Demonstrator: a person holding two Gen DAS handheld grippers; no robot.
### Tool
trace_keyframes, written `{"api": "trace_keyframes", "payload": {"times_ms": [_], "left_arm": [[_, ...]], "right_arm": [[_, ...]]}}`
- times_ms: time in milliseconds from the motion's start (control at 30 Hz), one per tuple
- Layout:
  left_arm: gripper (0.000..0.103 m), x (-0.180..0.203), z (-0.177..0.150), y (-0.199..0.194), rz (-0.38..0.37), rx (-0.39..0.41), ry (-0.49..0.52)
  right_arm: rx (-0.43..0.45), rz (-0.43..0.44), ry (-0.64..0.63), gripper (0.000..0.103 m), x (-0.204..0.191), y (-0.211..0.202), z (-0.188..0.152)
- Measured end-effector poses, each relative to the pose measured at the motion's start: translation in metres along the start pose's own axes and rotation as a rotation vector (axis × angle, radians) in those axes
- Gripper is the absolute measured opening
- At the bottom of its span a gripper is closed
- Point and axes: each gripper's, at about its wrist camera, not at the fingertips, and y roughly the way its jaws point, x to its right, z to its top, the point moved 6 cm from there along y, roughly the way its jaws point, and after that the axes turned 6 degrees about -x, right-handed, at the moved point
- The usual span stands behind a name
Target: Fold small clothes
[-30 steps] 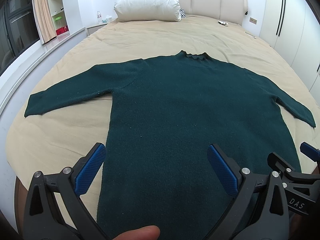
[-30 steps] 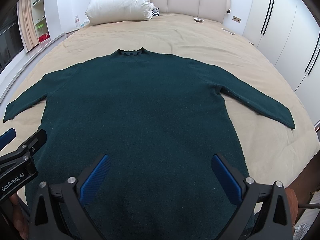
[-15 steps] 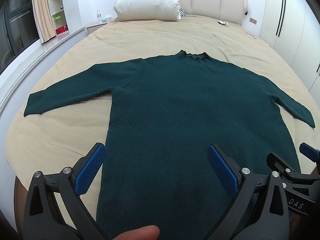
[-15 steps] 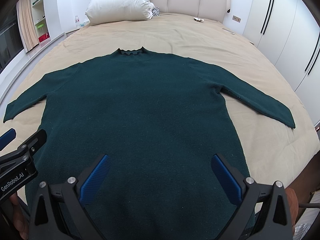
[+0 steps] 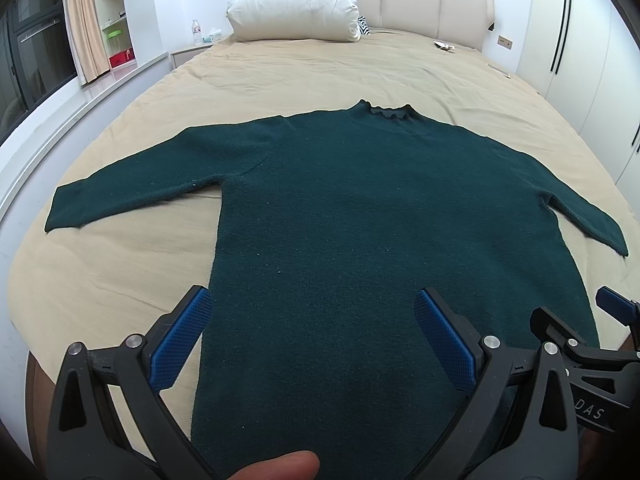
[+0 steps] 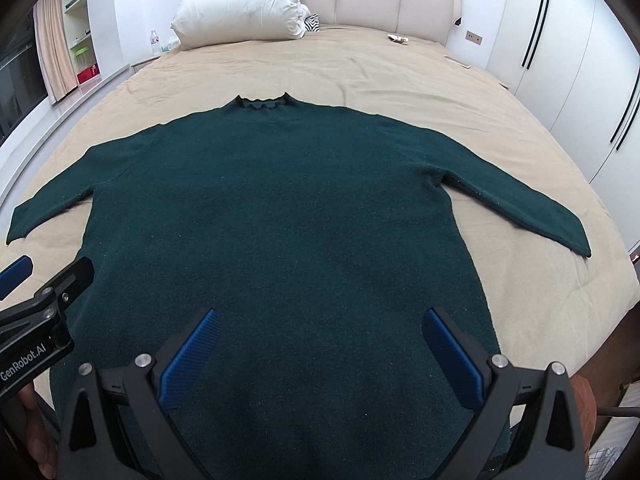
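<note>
A dark green knit sweater [image 5: 360,208] lies flat on the beige bed, collar away from me and both sleeves spread out; it also shows in the right wrist view [image 6: 272,216]. My left gripper [image 5: 312,320] is open and empty, held above the sweater's lower left part near the hem. My right gripper [image 6: 320,332] is open and empty above the lower right part. Each gripper shows at the edge of the other's view. The hem is hidden behind the grippers.
A large white pillow [image 5: 296,4] leans on the padded headboard [image 5: 432,4]. A window ledge [image 5: 80,96] runs along the left of the bed, white wardrobe doors [image 6: 560,40] along the right. Small items [image 6: 398,39] lie near the headboard.
</note>
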Motion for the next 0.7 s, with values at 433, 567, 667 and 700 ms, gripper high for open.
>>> {"api": "trace_keyframes", "payload": {"times_ms": [433,567,667,700], "left_arm": [[0.103,-0.0001,0.0025,-0.0001,-0.012,-0.008,-0.004],[0.103,-0.0006,0.0037,-0.0003,-0.032,-0.011,-0.009],[0.103,-0.0022,0.0033,-0.0008,-0.059,-0.012,-0.021],[0.103,-0.0023,0.0034,-0.001,-0.065,-0.011,-0.024]], "right_arm": [[-0.001,-0.001,-0.006,0.103,-0.0011,-0.0002,-0.001],[-0.002,-0.003,-0.008,0.103,-0.0025,-0.0005,-0.0004],[-0.001,-0.003,-0.009,0.103,-0.0027,-0.0004,-0.0008],[-0.001,-0.003,-0.009,0.103,-0.0026,-0.0004,-0.0008]]}}
